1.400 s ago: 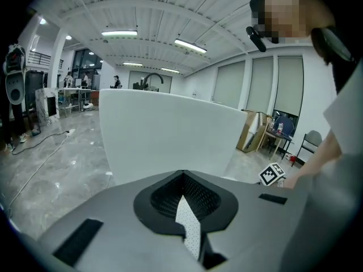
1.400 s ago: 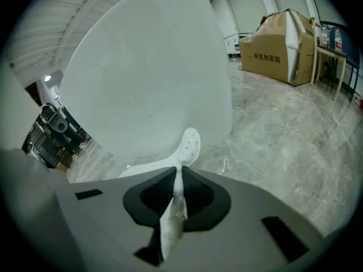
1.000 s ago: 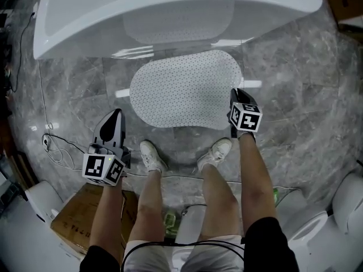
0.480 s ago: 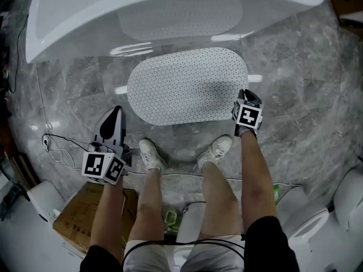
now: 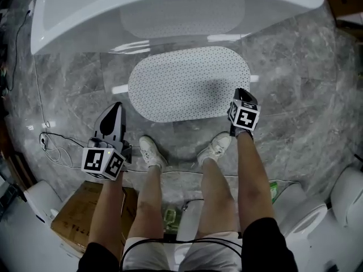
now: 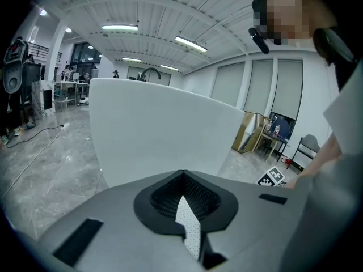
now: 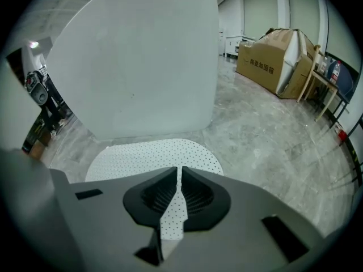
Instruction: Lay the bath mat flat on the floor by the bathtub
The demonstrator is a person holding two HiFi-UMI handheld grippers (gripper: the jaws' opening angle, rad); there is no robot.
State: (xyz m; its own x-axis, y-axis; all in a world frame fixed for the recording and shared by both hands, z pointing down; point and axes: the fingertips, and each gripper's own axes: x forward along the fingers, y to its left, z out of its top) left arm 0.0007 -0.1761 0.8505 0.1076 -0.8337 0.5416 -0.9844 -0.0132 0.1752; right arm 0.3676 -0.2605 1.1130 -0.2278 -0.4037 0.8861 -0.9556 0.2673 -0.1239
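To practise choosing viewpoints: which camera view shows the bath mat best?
The head view: nearly the whole bath mat shows from above, flat on the floor beside the bathtub. The right gripper view shows only its far part, low and foreshortened. The left gripper view mostly faces the bathtub.

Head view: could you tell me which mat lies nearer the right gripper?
The dotted floor mat, by the right gripper; the other mat lies inside the bathtub.
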